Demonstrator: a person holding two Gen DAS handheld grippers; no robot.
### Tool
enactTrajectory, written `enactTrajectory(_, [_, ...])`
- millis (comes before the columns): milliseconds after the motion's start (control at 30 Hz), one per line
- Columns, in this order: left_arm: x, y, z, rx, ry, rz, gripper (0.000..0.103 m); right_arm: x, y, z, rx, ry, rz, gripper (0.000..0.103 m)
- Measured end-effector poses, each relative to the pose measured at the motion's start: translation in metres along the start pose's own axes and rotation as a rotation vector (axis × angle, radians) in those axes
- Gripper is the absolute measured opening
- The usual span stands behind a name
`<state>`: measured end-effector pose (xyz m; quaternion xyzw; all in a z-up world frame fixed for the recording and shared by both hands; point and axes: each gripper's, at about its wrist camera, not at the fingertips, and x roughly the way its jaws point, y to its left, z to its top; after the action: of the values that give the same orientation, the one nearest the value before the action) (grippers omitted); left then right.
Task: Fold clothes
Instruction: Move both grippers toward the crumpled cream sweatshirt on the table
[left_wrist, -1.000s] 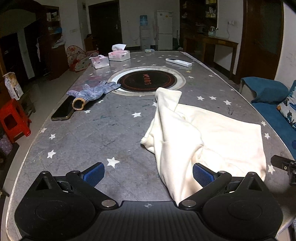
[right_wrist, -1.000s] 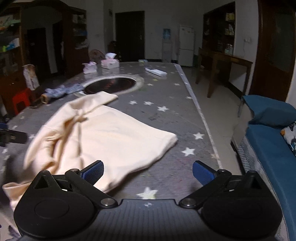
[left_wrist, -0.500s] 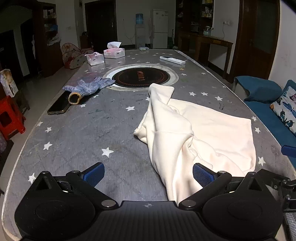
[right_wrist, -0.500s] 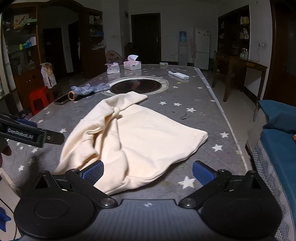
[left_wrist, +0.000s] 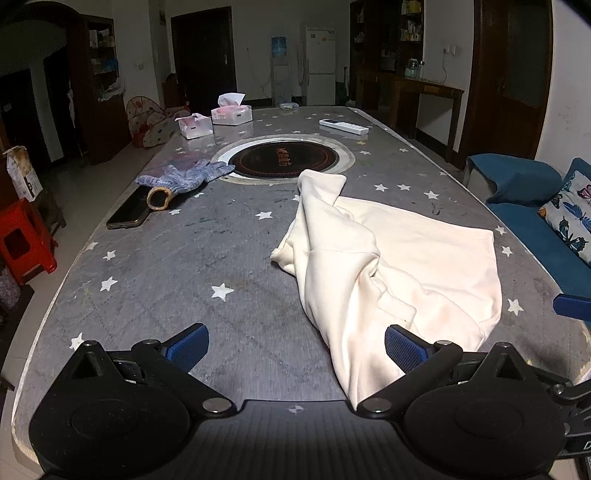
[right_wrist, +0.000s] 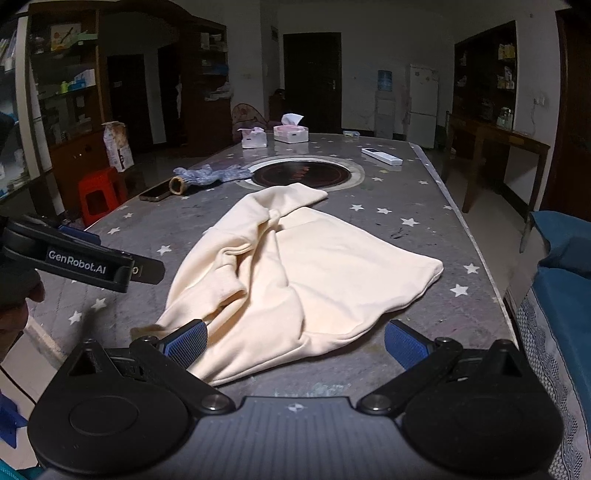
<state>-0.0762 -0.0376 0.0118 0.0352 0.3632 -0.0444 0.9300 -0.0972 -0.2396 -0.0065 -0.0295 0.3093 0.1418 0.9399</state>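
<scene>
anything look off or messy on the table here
The cream garment lies crumpled, one side bunched into thick folds, and its near end droops over the table edge. A grey work glove lies partly on a phone near the far left edge. Nothing looks spilled or damaged.

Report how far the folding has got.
Done: nothing tidy; the cream garment lies crumpled on the starred table. In hand: nothing; left gripper and right gripper are open above the near edge. Left: flatten it, then make every fold.

Black grippers, blue ribbed fingers, white "GenRobot.AI" mark.
</scene>
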Motion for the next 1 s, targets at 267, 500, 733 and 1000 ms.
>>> enactTrajectory(267, [-0.004,0.001,-0.007,0.002,-0.007,-0.008,0.103,-0.007,0.009,-0.003,-0.02,-0.012,0.013,0.103])
enactTrajectory(500, [0.0,-0.003,-0.002,0.022,-0.008,-0.019,0.103,-0.003,0.011,-0.002,-0.021,-0.008,0.022,0.102])
enactTrajectory(733, [0.012,-0.009,0.008,0.049,0.002,-0.03,0.102,0.007,0.009,0.002,-0.021,0.012,0.028,0.101])
enactTrajectory(1000, [0.026,-0.017,0.02,0.079,0.016,-0.045,0.1,0.024,0.005,0.007,-0.012,0.043,0.043,0.096])
